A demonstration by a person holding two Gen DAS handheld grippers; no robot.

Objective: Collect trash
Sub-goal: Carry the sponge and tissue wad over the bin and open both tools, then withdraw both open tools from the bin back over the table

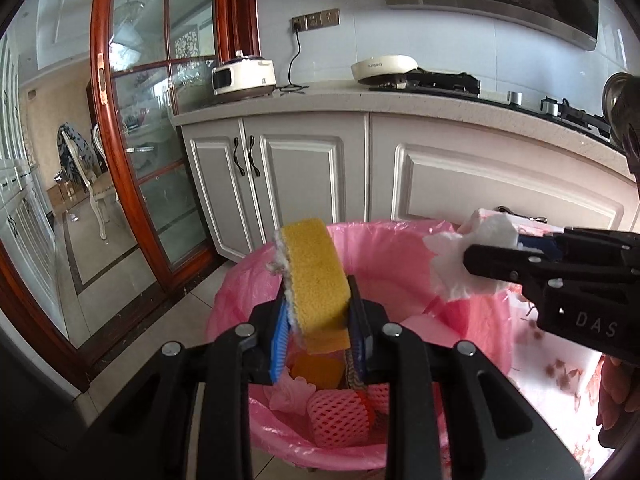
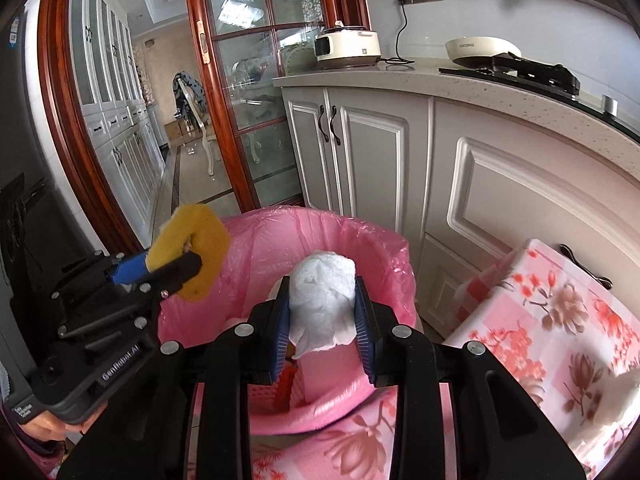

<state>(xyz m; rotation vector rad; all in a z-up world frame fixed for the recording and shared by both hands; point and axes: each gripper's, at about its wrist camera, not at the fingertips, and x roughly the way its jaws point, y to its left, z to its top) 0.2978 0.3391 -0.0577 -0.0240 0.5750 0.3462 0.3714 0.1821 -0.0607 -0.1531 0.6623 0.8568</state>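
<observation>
A bin with a pink liner (image 1: 236, 280) stands on the floor below both grippers. My left gripper (image 1: 320, 300) is shut on a yellow sponge (image 1: 316, 264), which stands upright between the blue pads over the bin's mouth. My right gripper (image 2: 322, 296) is shut on a white tissue wad (image 2: 322, 304) above the bin's rim (image 2: 280, 232). From the right wrist, the left gripper (image 2: 188, 270) and its sponge (image 2: 200, 228) show at the bin's left edge. In the left wrist view the right gripper (image 1: 480, 264) and tissue (image 1: 452, 248) hang over the bin's right side. A pink foam net (image 1: 338, 416) lies inside the bin.
White cabinets (image 1: 300, 176) under a stone counter (image 1: 400, 100) stand just behind the bin. A rice cooker (image 1: 244, 76) and a stove (image 1: 440, 80) sit on the counter. A floral-covered table (image 2: 552, 320) is at the right. A wood-framed glass door (image 1: 132, 140) is at the left.
</observation>
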